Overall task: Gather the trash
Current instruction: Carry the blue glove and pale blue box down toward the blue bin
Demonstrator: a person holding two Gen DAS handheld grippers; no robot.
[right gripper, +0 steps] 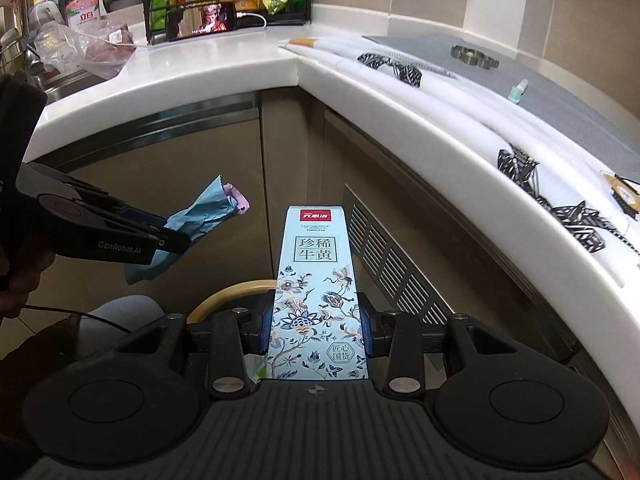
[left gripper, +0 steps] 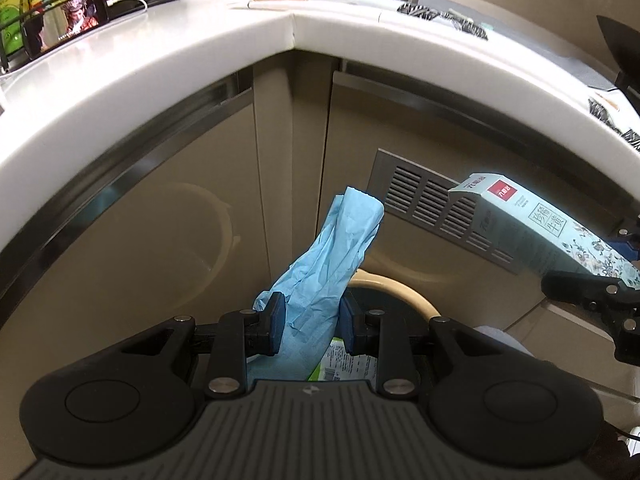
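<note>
The left gripper pinches a blue glove; the right gripper clamps a floral carton. Released beyond the bin rim below the fingers, either could miss.

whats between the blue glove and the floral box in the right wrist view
Nothing hangs between them. In the right wrist view the stretch from the blue glove to the floral box shows only beige cabinet door behind, with the bin rim below.

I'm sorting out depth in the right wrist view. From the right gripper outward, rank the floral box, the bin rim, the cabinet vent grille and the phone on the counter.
1. floral box: clamped in the right gripper.
2. bin rim: just beyond, lower left.
3. vent grille: cabinet front, right.
4. phone: far counter, upper left.
</note>
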